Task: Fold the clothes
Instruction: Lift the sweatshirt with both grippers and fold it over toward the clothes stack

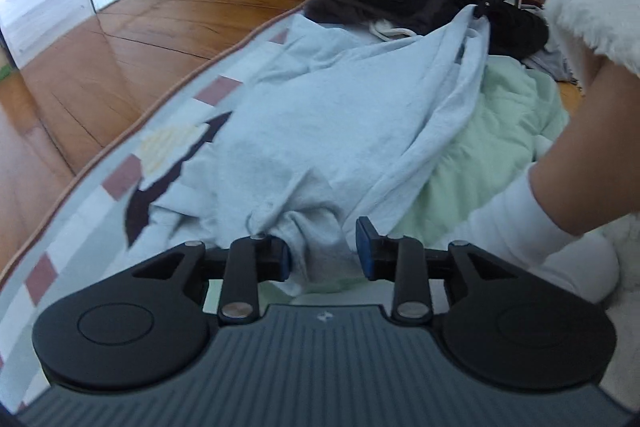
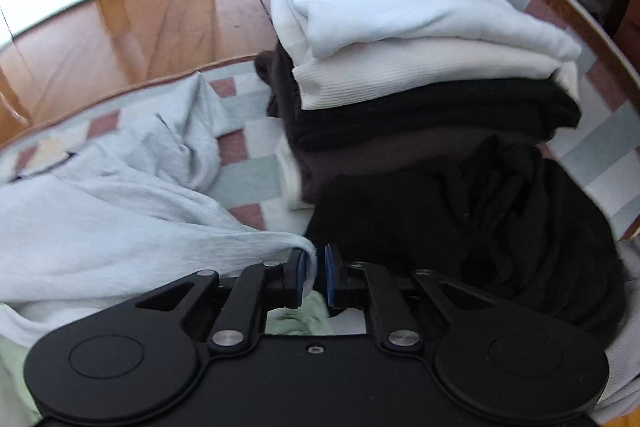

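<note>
No box or basket shows in either view; the clothes lie on a checked rug (image 1: 224,89) over a wood floor (image 1: 132,39). In the left wrist view a pale blue garment (image 1: 316,131) spreads across the middle of the frame, partly over a light green cloth (image 1: 492,147) at centre right. The left gripper (image 1: 325,251) sits at the bottom centre with its jaws apart and a bunched fold of the pale blue garment lying between them; whether the pads press it I cannot tell. At upper right the right gripper (image 1: 480,9) comes down slantwise, lifting a corner of the same garment into a peak. In the right wrist view its jaws stand narrow, pinching that pale edge at lower centre (image 2: 315,273). A folded stack (image 2: 424,67), white on top and dark beneath, fills the upper right, with a loose black garment (image 2: 500,223) below it. A person's bare leg and white sock (image 1: 520,223) lie at the right edge of the left wrist view.
</note>
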`<state>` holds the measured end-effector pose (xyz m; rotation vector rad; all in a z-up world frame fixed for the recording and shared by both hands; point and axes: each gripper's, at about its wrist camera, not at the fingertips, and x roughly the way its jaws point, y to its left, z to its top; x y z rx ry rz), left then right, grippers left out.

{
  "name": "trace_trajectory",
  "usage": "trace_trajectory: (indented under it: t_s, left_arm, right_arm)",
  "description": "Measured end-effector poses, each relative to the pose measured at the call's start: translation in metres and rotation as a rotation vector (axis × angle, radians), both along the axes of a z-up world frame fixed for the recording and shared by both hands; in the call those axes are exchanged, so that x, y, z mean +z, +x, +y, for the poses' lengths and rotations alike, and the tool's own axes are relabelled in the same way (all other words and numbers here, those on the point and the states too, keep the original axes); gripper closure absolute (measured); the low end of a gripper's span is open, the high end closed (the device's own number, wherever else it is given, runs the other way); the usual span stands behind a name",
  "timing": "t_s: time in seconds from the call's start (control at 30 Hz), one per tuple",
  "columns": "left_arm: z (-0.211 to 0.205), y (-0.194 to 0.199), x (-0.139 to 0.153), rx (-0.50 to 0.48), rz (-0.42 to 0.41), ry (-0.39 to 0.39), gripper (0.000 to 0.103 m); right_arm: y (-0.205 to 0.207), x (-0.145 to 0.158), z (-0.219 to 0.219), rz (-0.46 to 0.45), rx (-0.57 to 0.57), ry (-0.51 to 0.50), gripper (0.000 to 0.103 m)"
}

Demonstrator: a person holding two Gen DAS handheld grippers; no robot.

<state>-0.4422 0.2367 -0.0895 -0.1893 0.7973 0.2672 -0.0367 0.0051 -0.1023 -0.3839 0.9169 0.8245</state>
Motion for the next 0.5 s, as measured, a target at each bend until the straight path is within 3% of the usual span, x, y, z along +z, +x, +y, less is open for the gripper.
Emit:
trace_trajectory:
  t_s: [0.1,0.17,0.23,0.4,0.47,0.5]
  left_arm:
    - [-0.007,0.003,-0.004,-0.056,0.034,-0.037,0.074]
    - [0.005,-0.003,-0.002,0.002,-0.007,-0.091,0.092]
    - [0.013,-0.010,0.003,0.057,-0.046,-0.119,0.095]
    - [0.034,-0.023,0.042,0.210,-0.165,0.014,0.095]
    - [0.047,-0.024,0.062,0.267,-0.197,0.087,0.095]
    - [0.054,-0.023,0.071,0.292,-0.198,0.121,0.095]
  right_arm:
    - [0.001,0.003,-0.009,0.014,0.000,0.050,0.095]
    - [-0.001,0.003,-0.011,0.004,0.009,0.074,0.101]
    - [-0.002,0.003,-0.011,-0.006,0.006,0.078,0.102]
    - [-0.001,0.038,-0.006,-0.065,0.027,0.232,0.102]
    - [0.007,0.062,0.009,-0.068,0.058,0.314,0.102]
    - [0.011,0.072,0.024,-0.092,0.079,0.306,0.102]
